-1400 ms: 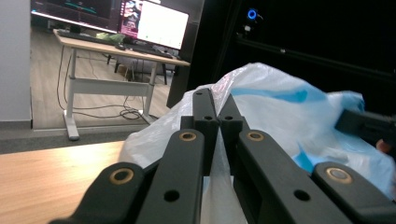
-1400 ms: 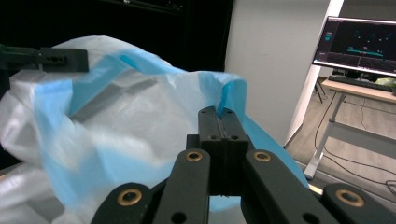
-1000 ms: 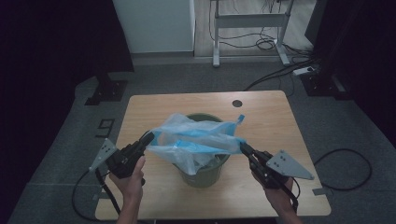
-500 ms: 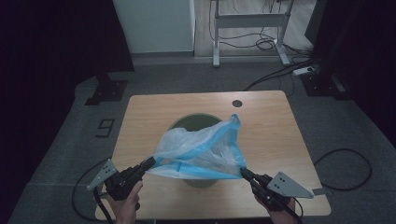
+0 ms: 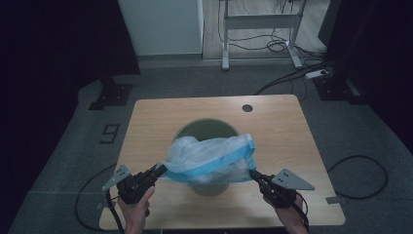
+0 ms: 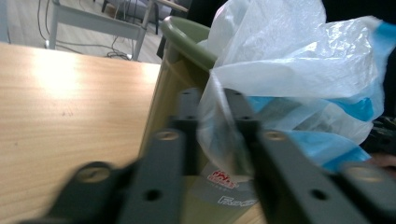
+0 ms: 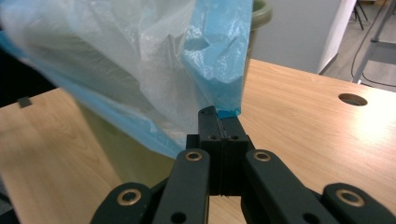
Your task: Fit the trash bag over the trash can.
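A thin white-and-blue plastic bag [image 5: 210,157] hangs stretched between my two grippers, above the near side of a green bin [image 5: 205,131] that stands on the wooden table [image 5: 282,131]. My left gripper [image 5: 159,170] is shut on the bag's left edge; in the left gripper view the film [image 6: 261,79] is pinched between the jaws beside the bin's wall [image 6: 175,84]. My right gripper [image 5: 253,174] is shut on the bag's right edge, where the blue hem [image 7: 219,56] rises from the closed jaws. The bag hides the front part of the bin's mouth.
A round cable hole [image 5: 247,107] sits near the table's far right corner. Black cables [image 5: 360,170] run over the grey floor around the table. A white cabinet [image 5: 160,27] and a metal desk frame [image 5: 260,22] stand beyond the far edge.
Both grippers have drawn back toward the near edge and slightly down with the bag. The bag now sits lower and flatter, over the bin's near rim, uncovering the far part of its mouth.
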A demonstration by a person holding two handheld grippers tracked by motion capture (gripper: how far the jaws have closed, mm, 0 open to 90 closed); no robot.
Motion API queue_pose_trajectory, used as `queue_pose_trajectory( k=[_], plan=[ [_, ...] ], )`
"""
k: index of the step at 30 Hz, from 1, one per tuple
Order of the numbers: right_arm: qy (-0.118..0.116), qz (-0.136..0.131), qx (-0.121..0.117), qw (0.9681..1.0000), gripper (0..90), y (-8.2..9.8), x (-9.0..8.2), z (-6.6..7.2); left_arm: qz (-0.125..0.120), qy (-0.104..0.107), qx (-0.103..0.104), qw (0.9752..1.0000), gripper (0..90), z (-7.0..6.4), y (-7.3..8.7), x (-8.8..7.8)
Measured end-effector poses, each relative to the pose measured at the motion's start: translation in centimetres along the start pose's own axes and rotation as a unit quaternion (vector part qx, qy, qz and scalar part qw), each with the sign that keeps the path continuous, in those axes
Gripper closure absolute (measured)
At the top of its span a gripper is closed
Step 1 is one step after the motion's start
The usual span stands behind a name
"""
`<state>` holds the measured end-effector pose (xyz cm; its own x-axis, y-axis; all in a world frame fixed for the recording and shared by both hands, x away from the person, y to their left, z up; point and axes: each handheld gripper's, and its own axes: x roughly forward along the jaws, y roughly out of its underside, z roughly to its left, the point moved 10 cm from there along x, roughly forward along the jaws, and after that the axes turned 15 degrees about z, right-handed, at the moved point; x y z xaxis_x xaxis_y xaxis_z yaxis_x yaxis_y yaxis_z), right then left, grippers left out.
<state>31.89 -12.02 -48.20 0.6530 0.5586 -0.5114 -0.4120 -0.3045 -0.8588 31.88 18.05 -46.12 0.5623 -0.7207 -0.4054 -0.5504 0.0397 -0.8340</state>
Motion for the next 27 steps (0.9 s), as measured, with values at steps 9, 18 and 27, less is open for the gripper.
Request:
queue_pose_trajectory(
  k=[9, 18, 27],
  plan=[
    [0.014, -0.017, -0.008, 0.9997, 89.0, -1.4, -1.3, -0.2, -0.004, -0.025, 0.072, 0.9970, 27.1, -2.9, -1.5, -2.3],
    [0.018, -0.017, -0.013, 0.9996, 89.0, -2.1, -1.4, -0.3, 0.026, -0.025, 0.136, 0.9901, 25.8, -5.7, -3.5, -0.7],
    [0.020, -0.025, -0.018, 0.9993, 89.0, -2.8, -1.8, -0.4, 0.067, -0.041, 0.182, 0.9802, 56.3, -6.4, -4.0, 2.1]
  ],
)
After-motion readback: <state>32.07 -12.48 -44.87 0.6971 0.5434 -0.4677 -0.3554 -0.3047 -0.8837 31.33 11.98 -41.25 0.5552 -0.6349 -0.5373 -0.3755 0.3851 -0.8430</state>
